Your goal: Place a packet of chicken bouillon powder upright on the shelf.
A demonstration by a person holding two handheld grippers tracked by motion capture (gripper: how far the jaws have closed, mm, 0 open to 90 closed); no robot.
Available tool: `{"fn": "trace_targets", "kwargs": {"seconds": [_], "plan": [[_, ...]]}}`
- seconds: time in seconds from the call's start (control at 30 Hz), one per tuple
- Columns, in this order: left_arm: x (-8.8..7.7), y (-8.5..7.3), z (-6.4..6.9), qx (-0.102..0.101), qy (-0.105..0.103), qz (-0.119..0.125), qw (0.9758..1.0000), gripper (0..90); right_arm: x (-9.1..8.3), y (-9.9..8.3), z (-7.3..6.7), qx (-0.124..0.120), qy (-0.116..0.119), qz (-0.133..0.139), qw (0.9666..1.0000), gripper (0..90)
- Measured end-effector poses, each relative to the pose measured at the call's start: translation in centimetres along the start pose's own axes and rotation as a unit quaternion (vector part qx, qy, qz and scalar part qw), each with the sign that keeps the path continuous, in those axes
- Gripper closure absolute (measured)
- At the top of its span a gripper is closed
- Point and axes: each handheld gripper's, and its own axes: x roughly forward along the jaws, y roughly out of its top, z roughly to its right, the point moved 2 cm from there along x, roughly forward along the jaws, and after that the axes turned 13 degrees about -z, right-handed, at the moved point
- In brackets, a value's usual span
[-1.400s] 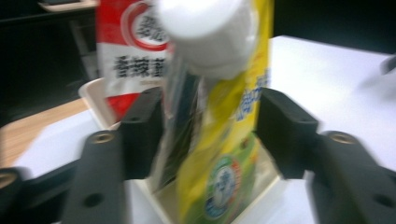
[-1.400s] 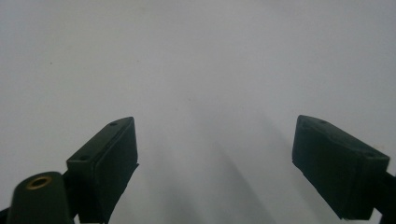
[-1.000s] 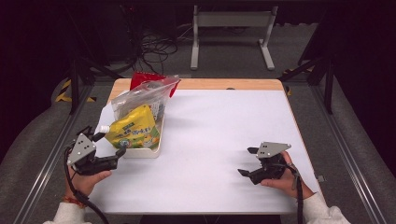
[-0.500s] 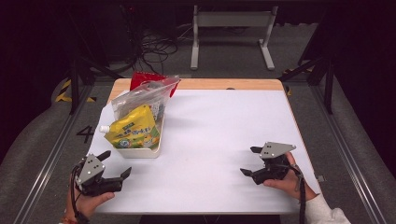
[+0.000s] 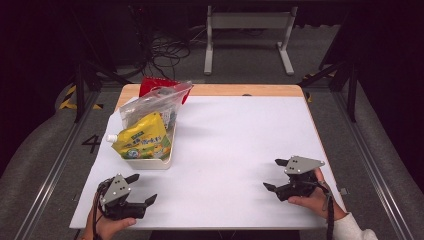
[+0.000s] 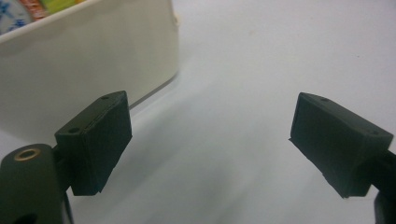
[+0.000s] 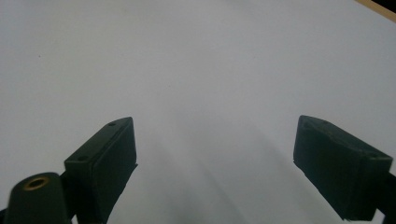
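A white bin point(image 5: 150, 162) stands at the table's left, holding a yellow spouted pouch point(image 5: 142, 141) and a clear plastic bag point(image 5: 152, 102). My left gripper point(image 5: 141, 189) rests near the front left corner, just in front of the bin, open and empty. In the left gripper view its jaws point(image 6: 208, 144) stand wide apart over bare white table, with the bin's wall point(image 6: 93, 70) close at upper left. My right gripper point(image 5: 276, 174) sits at the front right, open, with nothing between its fingers. The right gripper view point(image 7: 215, 163) has plain white surface between the jaws.
A red packet point(image 5: 152, 85) lies behind the bin at the table's back left edge. The white sheet point(image 5: 240, 145) covers most of the wooden table point(image 5: 250, 90). Cables and a metal stand point(image 5: 247, 30) are on the floor beyond.
My left gripper has pulled back from beside the bin toward the table's front edge and sunk lower. The right gripper has stayed put.
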Motion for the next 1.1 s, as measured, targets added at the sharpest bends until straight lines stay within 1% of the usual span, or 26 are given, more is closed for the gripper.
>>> {"fn": "trace_targets", "kwargs": {"seconds": [0.07,0.1,0.17,0.2,0.23,0.27,0.3,0.33,0.37,0.43,0.47,0.5,0.57,0.63,0.67,0.7,0.73,0.77,0.83,0.87,0.9,0.93,1.0,1.03,1.1], "plan": [[0.5,0.3,0.2,0.006,-0.009,-0.003,0.9999,13.2,-0.2,-0.5,0.0,-0.002,-0.011,-0.004,0.9999,13.0],[0.7,0.4,0.4,0.007,-0.017,-0.001,0.9998,12.7,-0.3,-0.8,0.0,-0.001,-0.010,-0.004,0.9999,13.0],[1.1,0.8,0.7,0.024,-0.021,-0.001,0.9995,11.1,-0.5,-1.3,0.0,0.001,-0.016,-0.008,0.9998,12.7],[1.1,0.8,0.7,0.024,-0.021,-0.001,0.9995,10.7,-0.6,-1.6,-0.1,0.001,-0.019,-0.011,0.9997,12.7],[1.2,0.9,0.9,0.027,-0.023,-0.005,0.9994,10.7,-0.6,-1.6,-0.1,0.001,-0.019,-0.011,0.9997,12.7],[1.4,1.1,1.0,0.028,-0.031,-0.006,0.9991,10.7,-0.7,-1.9,-0.1,0.002,-0.021,-0.012,0.9997,12.6],[1.5,1.2,1.2,0.029,-0.034,-0.009,0.9989,10.7,-0.8,-2.3,-0.2,0.003,-0.026,-0.013,0.9996,12.6],[1.7,1.3,1.3,0.036,-0.037,-0.009,0.9986,10.5,-0.9,-2.6,-0.3,0.004,-0.030,-0.015,0.9995,12.4],[1.8,1.4,1.5,0.036,-0.040,-0.010,0.9985,10.0,-1.0,-2.8,-0.3,0.004,-0.032,-0.015,0.9994,12.0],[2.0,1.6,1.7,0.045,-0.041,-0.017,0.9980,10.0,-1.2,-3.3,-0.5,0.004,-0.037,-0.019,0.9991,11.8],[2.2,1.7,1.8,0.048,-0.042,-0.018,0.9978,9.4,-1.2,-3.5,-0.5,0.004,-0.040,-0.021,0.9990,11.5],[2.3,1.8,2.0,0.045,-0.045,-0.017,0.9978,9.4,-1.3,-3.7,-0.5,0.005,-0.041,-0.020,0.9990,11.1],[2.6,2.1,2.0,0.052,-0.050,-0.019,0.9972,9.4,-1.4,-4.0,-0.5,0.010,-0.042,-0.020,0.9989,10.3],[2.9,2.4,2.3,0.052,-0.054,-0.022,0.9970,9.4,-1.6,-4.2,-0.5,0.014,-0.043,-0.017,0.9988,7.4],[3.1,2.5,2.4,0.054,-0.058,-0.025,0.9965,9.4,-1.6,-4.3,-0.5,0.017,-0.046,-0.016,0.9987,7.2],[3.3,2.6,2.6,0.058,-0.057,-0.029,0.9963,9.4,-1.7,-4.4,-0.5,0.018,-0.046,-0.015,0.9987,7.0],[3.5,2.7,2.8,0.060,-0.060,-0.029,0.9960,9.4,-1.8,-4.5,-0.6,0.019,-0.046,-0.013,0.9987,6.9],[3.6,2.8,2.9,0.065,-0.064,-0.031,0.9954,9.4,-1.8,-4.5,-0.6,0.019,-0.048,-0.012,0.9986,6.8],[3.8,3.0,3.2,0.073,-0.062,-0.033,0.9949,9.3,-1.8,-4.5,-0.8,0.015,-0.051,-0.013,0.9985,6.5],[3.8,3.0,3.2,0.073,-0.062,-0.033,0.9949,9.2,-1.9,-4.5,-0.9,0.014,-0.049,-0.012,0.9986,5.7],[3.8,3.1,3.3,0.074,-0.067,-0.033,0.9945,9.2,-1.9,-4.5,-0.9,0.014,-0.049,-0.012,0.9986,5.7],[3.9,3.1,3.4,0.080,-0.067,-0.034,0.9940,8.8,-2.0,-4.6,-0.9,0.014,-0.048,-0.010,0.9987,4.9],[4.0,3.1,3.4,0.081,-0.067,-0.034,0.9939,8.8,-2.0,-4.6,-0.9,0.020,-0.047,-0.007,0.9987,4.9],[4.0,3.2,3.3,0.080,-0.068,-0.033,0.9939,8.7,-2.0,-4.7,-1.0,0.019,-0.044,-0.005,0.9988,4.8],[4.0,3.2,3.2,0.077,-0.071,-0.031,0.9940,8.6,-1.8,-4.8,-1.1,0.016,-0.048,-0.011,0.9987,4.7]]}}
